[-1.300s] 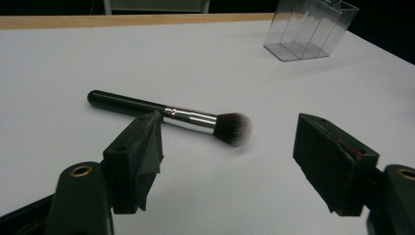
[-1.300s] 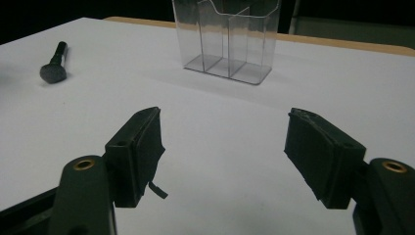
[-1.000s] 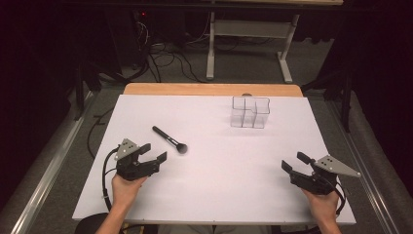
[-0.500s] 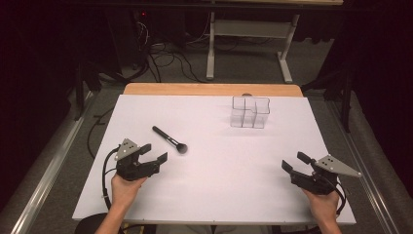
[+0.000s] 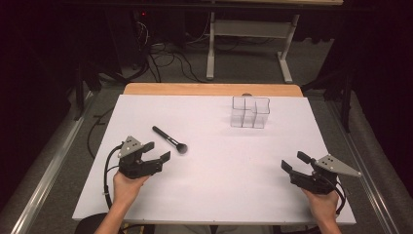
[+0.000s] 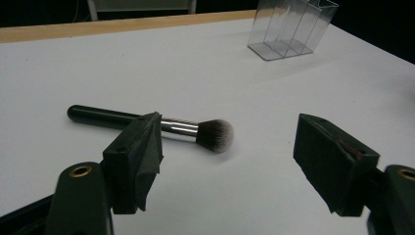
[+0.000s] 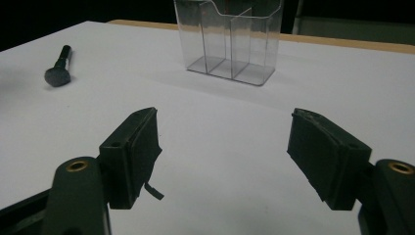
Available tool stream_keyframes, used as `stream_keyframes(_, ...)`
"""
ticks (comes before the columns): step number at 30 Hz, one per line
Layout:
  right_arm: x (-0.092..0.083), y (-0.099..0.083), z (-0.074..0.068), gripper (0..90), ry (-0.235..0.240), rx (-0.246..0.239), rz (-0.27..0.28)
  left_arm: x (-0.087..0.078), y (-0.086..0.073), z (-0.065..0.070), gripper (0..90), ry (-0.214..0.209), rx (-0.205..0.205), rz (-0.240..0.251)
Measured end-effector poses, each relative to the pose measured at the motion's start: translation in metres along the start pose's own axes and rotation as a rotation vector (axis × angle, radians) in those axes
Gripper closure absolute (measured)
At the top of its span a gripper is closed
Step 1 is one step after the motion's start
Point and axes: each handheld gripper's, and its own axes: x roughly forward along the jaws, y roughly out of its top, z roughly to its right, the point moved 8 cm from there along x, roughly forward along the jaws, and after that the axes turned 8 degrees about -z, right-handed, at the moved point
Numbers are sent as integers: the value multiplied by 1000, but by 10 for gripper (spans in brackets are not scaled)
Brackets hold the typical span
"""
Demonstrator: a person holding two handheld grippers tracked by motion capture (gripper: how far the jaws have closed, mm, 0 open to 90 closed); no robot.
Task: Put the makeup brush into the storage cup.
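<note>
Left claw (image 5: 157, 151): your jaws apart, empty, near table's left front corner.
Right claw (image 5: 295, 163): apart, empty, right front.
Brush (image 5: 169, 139): flat, left of centre.
Organizer (image 5: 250, 112): far edge.
Change: none; nothing started.

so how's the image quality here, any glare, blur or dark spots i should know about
High view: the white table is evenly lit, the surroundings nearly black. Left gripper view: the makeup brush is fairly sharp and casts a soft shadow; the near jaws are slightly soft. Right gripper view: the clear organizer shows faint reflections and a soft shadow; no harsh glare.
</note>
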Motion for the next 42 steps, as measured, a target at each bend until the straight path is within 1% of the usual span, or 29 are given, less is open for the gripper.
stream_keyframes(5, 0, -1, 0, 286, -3, 1, -4, 2, 3, 1, 267, -3, 8, -4)
stream_keyframes(9, 0, -1, 0, 285, -2, 3, -3, 2, 8, 5, 267, -5, 26, -7)
stream_keyframes(14, 0, -1, -1, 285, -1, -4, -5, 5, 13, 5, 268, -12, 27, -6)
stream_keyframes(19, 0, -1, 0, 285, -3, 1, -6, 8, 19, 8, 270, -25, 29, -1)
stream_keyframes(20, 0, -2, 0, 285, -1, 4, -9, 8, 20, 8, 270, -27, 33, -7)
stream_keyframes(25, 1, -2, -1, 286, 2, -4, -12, 10, 24, 8, 271, -32, 26, -5)
stream_keyframes(28, 0, -2, 0, 285, 3, 1, -10, 11, 29, 9, 272, -38, 26, 1)
stream_keyframes(34, 0, -2, -1, 285, 1, -4, -11, 13, 38, 10, 272, -45, 31, 7)
stream_keyframes(38, 1, -2, -1, 285, 2, -1, -13, 17, 43, 11, 273, -54, 18, 17)
stream_keyframes(42, 1, -2, -1, 285, 3, -1, -10, 21, 47, 13, 274, -63, 15, 23)
